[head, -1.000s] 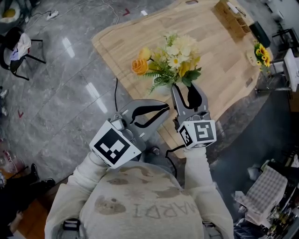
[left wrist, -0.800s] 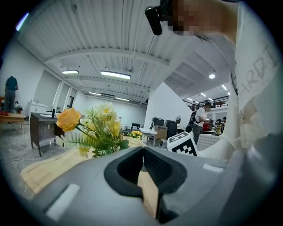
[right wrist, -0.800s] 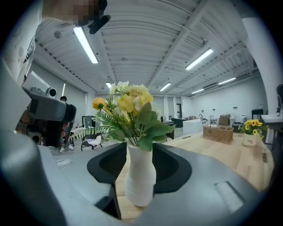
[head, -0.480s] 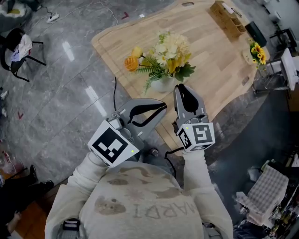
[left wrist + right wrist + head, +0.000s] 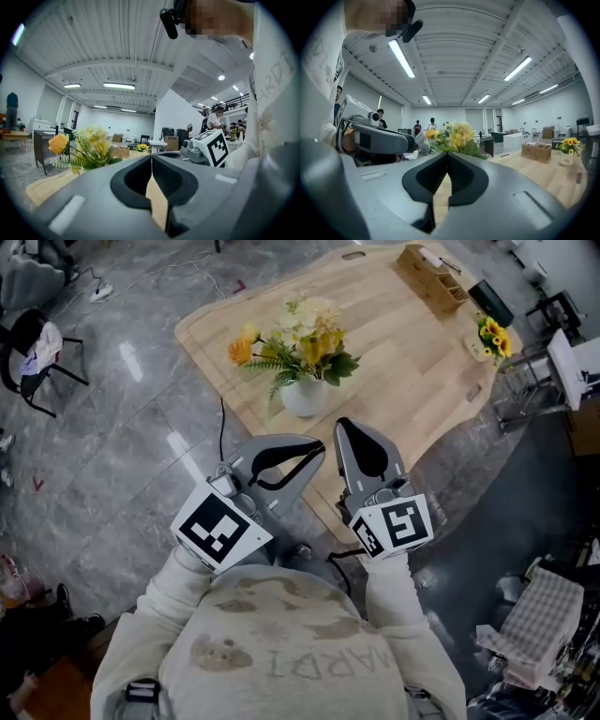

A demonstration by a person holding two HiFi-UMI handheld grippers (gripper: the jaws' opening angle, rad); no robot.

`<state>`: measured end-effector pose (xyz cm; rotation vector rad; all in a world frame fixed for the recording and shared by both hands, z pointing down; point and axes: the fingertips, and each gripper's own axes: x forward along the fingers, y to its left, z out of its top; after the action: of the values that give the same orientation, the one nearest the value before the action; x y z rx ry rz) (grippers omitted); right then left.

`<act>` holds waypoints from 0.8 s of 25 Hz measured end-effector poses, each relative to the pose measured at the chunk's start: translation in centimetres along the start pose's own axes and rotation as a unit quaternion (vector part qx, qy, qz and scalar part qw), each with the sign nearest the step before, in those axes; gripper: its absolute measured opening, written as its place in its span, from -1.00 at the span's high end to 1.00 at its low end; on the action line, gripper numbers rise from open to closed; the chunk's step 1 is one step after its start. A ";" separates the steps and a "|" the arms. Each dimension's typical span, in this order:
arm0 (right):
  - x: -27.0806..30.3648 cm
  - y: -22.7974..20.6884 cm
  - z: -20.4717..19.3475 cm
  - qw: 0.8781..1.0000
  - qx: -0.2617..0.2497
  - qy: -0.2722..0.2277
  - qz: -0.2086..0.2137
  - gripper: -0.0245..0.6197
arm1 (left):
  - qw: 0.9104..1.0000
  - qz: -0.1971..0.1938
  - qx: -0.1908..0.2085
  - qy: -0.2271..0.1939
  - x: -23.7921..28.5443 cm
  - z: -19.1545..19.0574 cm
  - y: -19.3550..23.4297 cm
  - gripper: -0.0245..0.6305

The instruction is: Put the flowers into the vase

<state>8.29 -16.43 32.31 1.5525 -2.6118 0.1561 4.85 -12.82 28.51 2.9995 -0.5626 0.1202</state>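
Yellow flowers [image 5: 302,334] upright in white vase [image 5: 305,397]

The sweatshirt [image 5: 281,634] carries pale capital letters across the chest that read "MARDI" (upside down as the head view sees them). In the left gripper view the same print runs up the right edge, where only the letters [image 5: 280,77] "ARDI" show. The cube [image 5: 220,531] on the left gripper [image 5: 319,448] and the cube [image 5: 394,526] on the right gripper [image 5: 342,426] each bear black-and-white square markers, coded patterns without letters or numbers. Any print on the wooden box [image 5: 431,277] at the table's far end is too small to read, and so is the label on the small pot [image 5: 566,161] in the right gripper view
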 end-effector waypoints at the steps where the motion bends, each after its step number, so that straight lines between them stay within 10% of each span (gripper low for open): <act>1: -0.7 0.4 0.5 1.000 -0.001 -0.002 0.005 0.84 | 1.000 0.001 0.001 -0.002 0.0 0.3 -0.5 0.91; 20: -13.6 4.1 4.9 0.998 -0.018 -0.038 0.036 0.85 | 0.999 0.020 0.018 -0.031 0.1 3.3 -10.0 0.91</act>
<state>10.98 -3.32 25.46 1.4824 -2.7154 0.0564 8.81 -3.95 24.56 3.0366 -0.6339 0.0405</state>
